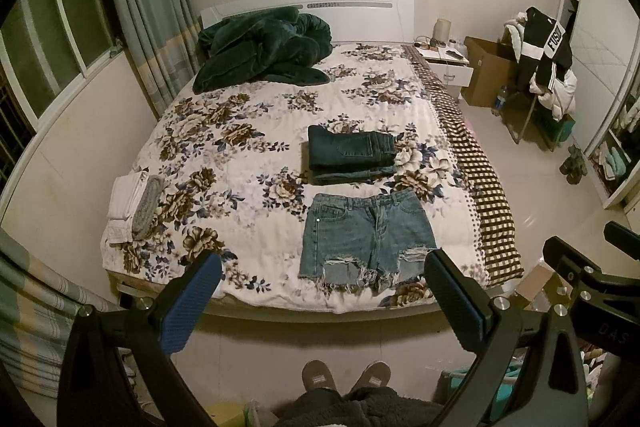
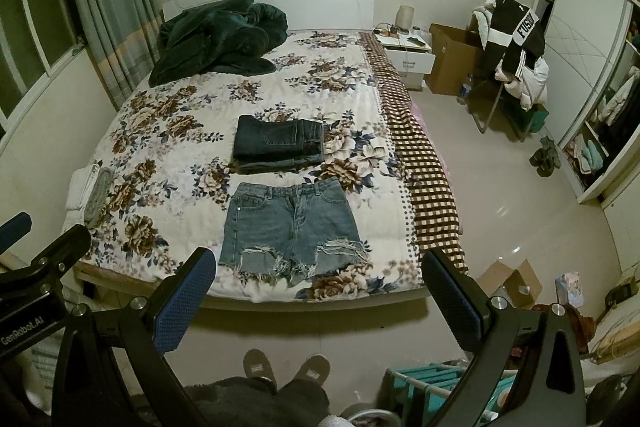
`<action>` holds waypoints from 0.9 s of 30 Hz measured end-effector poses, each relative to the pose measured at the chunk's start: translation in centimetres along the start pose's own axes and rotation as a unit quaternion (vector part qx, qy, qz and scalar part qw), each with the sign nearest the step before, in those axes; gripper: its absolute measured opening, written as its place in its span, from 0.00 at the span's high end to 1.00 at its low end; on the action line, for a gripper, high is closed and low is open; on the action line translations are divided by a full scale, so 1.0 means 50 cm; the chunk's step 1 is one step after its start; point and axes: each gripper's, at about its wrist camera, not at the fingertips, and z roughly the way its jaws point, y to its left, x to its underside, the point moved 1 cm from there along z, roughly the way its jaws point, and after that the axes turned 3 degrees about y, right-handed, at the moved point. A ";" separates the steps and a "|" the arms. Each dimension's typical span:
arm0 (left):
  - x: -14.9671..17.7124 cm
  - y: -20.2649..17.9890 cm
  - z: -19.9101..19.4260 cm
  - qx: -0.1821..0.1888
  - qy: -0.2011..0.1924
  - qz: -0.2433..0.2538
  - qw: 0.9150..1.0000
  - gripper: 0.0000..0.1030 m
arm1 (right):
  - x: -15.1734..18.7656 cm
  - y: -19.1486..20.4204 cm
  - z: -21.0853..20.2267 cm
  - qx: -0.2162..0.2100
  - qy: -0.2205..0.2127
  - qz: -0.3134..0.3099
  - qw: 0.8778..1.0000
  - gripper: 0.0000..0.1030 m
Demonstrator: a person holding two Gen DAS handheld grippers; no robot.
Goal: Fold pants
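Light blue frayed denim shorts (image 1: 366, 237) lie flat and unfolded near the foot edge of the bed, waistband towards the headboard; they also show in the right wrist view (image 2: 290, 227). Just behind them sits a folded stack of dark jeans (image 1: 350, 155), also in the right wrist view (image 2: 278, 145). My left gripper (image 1: 320, 303) is open and empty, held back from the bed above the floor. My right gripper (image 2: 316, 301) is open and empty, likewise short of the bed edge. Both have blue pads.
The bed has a floral quilt (image 1: 240, 131) and a checked blanket (image 1: 472, 155) along its right side. A dark green blanket (image 1: 260, 47) is heaped by the headboard. Folded white and grey items (image 1: 134, 203) lie at the left edge. A nightstand, cardboard box and clothes-laden chair (image 1: 540, 67) stand right.
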 end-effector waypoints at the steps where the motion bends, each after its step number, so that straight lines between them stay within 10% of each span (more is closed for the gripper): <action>1: 0.005 0.001 0.002 0.000 -0.001 0.000 1.000 0.00 | 0.000 0.000 0.000 0.000 0.000 0.000 1.000 0.00; 27: -0.010 0.001 -0.012 0.001 -0.007 0.000 1.000 0.00 | -0.030 0.017 -0.034 0.001 -0.001 0.000 1.000 0.00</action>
